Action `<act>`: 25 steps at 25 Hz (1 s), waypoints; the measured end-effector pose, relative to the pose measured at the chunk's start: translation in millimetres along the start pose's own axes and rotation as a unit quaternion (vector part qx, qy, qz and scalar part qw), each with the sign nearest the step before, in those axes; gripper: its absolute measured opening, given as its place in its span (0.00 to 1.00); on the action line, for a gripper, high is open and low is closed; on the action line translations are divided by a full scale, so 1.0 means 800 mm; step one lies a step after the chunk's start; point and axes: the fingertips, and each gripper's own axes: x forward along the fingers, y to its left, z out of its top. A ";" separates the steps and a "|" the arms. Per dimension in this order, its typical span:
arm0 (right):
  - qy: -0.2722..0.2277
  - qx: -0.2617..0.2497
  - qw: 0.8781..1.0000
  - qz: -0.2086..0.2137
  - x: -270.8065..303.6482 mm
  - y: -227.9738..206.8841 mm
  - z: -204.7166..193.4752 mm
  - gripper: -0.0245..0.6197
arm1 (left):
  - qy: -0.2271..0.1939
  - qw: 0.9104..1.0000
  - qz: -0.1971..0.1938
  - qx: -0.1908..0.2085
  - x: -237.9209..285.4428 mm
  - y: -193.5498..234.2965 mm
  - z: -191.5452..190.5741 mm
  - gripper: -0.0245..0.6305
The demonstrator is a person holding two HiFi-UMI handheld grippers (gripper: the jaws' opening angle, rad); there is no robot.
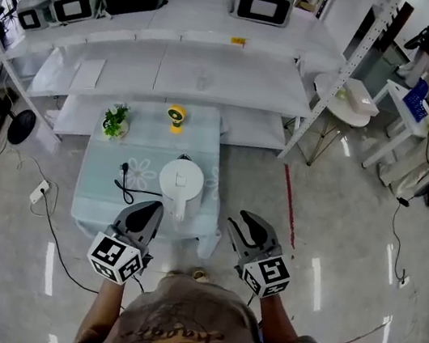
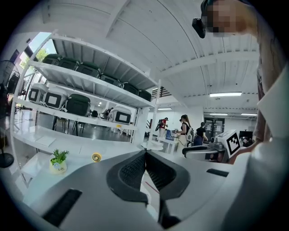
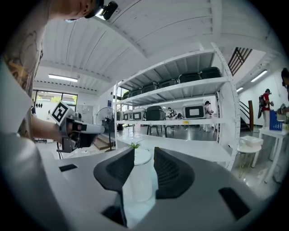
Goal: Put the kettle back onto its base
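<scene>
A white kettle (image 1: 181, 180) stands on the small table with the light blue cloth (image 1: 97, 187), and a black cord and plug (image 1: 124, 178) lie just to its left. Whether a base sits under it I cannot tell. Both grippers hover level in front of the table's near edge, apart from the kettle. My left gripper (image 1: 148, 214) (image 2: 145, 153) is shut, its pad tips touching with nothing between them. My right gripper (image 1: 249, 222) (image 3: 144, 151) is open, and the kettle (image 3: 141, 176) shows through its gap, farther off and untouched.
A small potted plant (image 1: 115, 120) and a yellow object (image 1: 175, 117) stand at the table's far edge. Behind rise white shelves (image 1: 215, 76) with several boxy appliances. A round white side table (image 1: 345, 95) and people at desks are at the right.
</scene>
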 end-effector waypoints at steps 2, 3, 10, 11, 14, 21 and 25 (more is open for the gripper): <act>-0.011 0.011 1.000 -0.010 -0.005 0.000 0.002 0.19 | -0.004 1.000 0.008 0.004 -0.003 0.005 -0.001 0.07; -0.014 0.009 1.000 -0.015 -0.007 0.000 0.002 0.18 | -0.005 1.000 0.012 0.006 -0.004 0.007 -0.002 0.07; -0.018 0.005 0.999 -0.026 0.001 0.007 -0.009 0.05 | -0.007 0.999 0.034 -0.002 -0.008 0.024 -0.028 0.07; -0.018 0.009 0.999 -0.025 0.003 0.009 -0.012 0.04 | -0.009 0.999 0.036 -0.004 -0.009 0.026 -0.031 0.07; -0.020 0.026 0.999 -0.023 0.009 0.013 -0.023 0.04 | -0.013 0.999 0.042 -0.006 -0.013 0.035 -0.039 0.07; -0.023 0.060 0.998 -0.029 0.019 0.007 -0.027 0.04 | -0.005 0.998 0.054 -0.008 -0.024 0.047 -0.041 0.07; -0.024 0.057 0.998 -0.030 0.020 0.009 -0.027 0.03 | -0.007 0.998 0.055 -0.010 -0.024 0.045 -0.039 0.07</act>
